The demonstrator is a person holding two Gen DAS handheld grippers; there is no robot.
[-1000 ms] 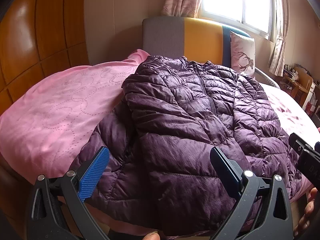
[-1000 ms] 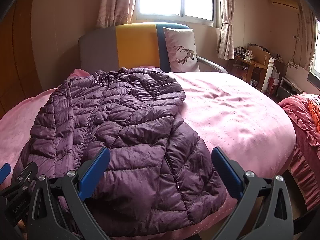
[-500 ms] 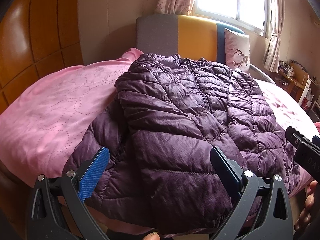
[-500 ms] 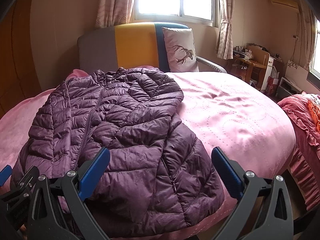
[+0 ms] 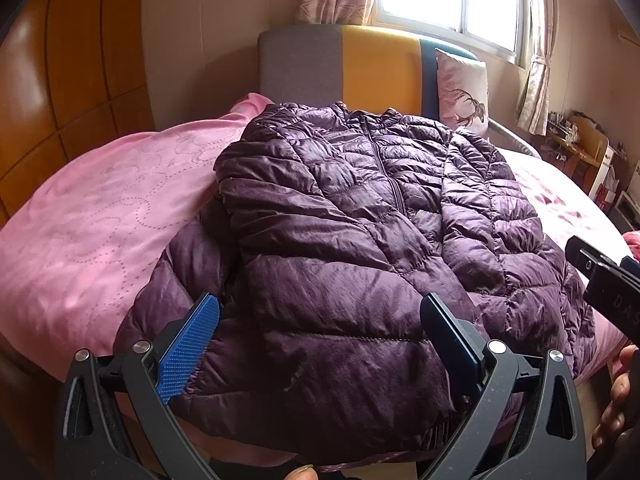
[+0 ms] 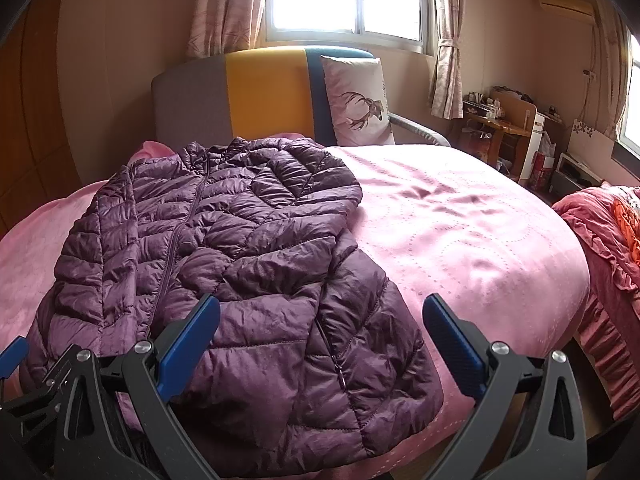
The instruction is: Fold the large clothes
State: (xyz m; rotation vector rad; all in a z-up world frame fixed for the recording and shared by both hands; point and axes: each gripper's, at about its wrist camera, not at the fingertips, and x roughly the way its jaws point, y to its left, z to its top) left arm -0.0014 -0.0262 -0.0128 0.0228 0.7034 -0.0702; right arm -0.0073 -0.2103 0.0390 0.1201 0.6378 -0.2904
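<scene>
A purple quilted puffer jacket (image 5: pixel 360 248) (image 6: pixel 224 256) lies front-up on a pink bedspread (image 5: pixel 100 216) (image 6: pixel 472 232), zipped, with both sleeves folded in across its front and its hem toward me. My left gripper (image 5: pixel 320 332) hovers open over the hem's left half, nothing between its blue pads. My right gripper (image 6: pixel 322 332) is open above the hem's right corner, also holding nothing. The right gripper's body shows at the right edge of the left wrist view, with a hand (image 5: pixel 616 396) below it.
A grey, yellow and blue headboard (image 6: pixel 264 100) and a deer-print pillow (image 6: pixel 356 104) stand behind the jacket. Wooden wardrobe panels (image 5: pixel 60 72) run along the left. A cluttered desk (image 6: pixel 504 128) and a red ruffled cover (image 6: pixel 608 240) sit at the right.
Both cameras have eased closer to the bed and slightly higher, so the jacket sits a bit lower and larger in view. The jacket has not moved; both grippers stay open.
</scene>
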